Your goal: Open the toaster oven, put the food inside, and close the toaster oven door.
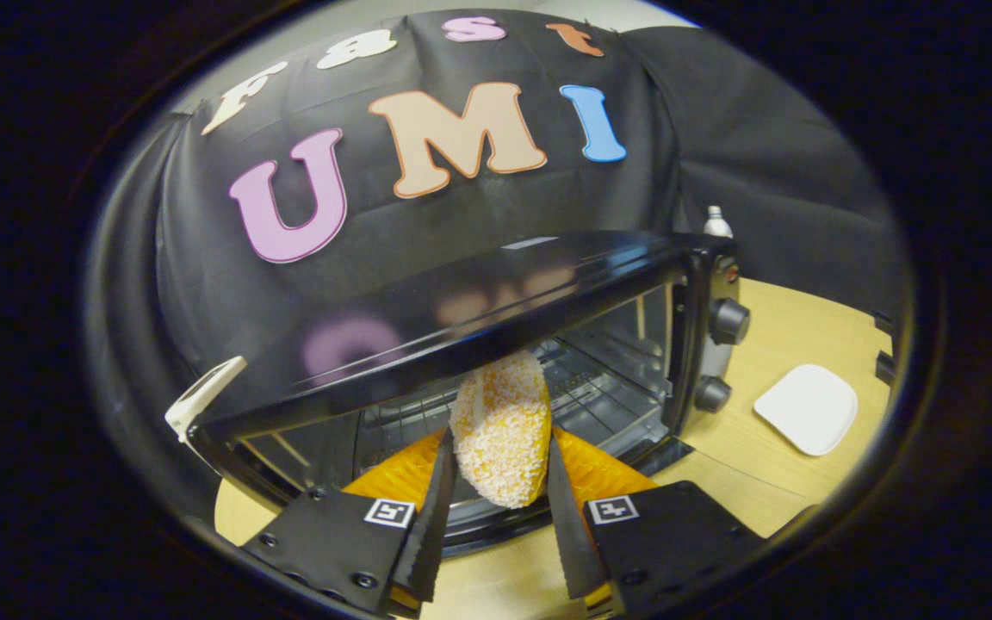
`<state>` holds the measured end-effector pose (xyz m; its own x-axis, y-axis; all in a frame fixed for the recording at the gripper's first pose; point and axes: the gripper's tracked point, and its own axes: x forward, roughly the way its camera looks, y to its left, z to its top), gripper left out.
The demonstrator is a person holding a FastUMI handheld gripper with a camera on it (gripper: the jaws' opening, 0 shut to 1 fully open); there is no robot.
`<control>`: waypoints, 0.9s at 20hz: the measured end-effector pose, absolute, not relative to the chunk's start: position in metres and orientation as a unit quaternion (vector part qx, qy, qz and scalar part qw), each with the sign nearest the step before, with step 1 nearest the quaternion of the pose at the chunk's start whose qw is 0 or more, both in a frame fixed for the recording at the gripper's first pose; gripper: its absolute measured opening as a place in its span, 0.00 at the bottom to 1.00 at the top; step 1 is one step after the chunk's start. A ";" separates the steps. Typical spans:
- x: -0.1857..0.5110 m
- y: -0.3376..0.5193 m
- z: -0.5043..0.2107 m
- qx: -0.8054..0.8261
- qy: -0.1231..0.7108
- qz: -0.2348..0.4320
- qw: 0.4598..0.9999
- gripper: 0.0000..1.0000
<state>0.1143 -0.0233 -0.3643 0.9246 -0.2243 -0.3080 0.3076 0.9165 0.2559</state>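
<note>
Clamping one crumbed food piece (502,430) between both fingers, the gripper (496,508) faces one open toaster oven (496,327); one white plate (807,408) lies beside.

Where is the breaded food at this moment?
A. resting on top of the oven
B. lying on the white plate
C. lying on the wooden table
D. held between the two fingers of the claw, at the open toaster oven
D: the breaded food is pinched between both fingers of the claw, right at the mouth of the open toaster oven.
</note>
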 end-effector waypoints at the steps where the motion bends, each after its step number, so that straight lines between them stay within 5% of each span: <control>1: 0.120 -0.023 -0.367 0.147 0.137 -0.134 0.970 0.62; 10: 0.138 -0.033 -0.386 0.105 0.156 -0.126 0.974 0.72; 18: 0.095 -0.052 -0.371 0.074 0.170 -0.161 0.969 0.94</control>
<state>0.0947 -0.0517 -0.3706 0.8904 -0.2874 -0.3529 0.3376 0.9371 0.0888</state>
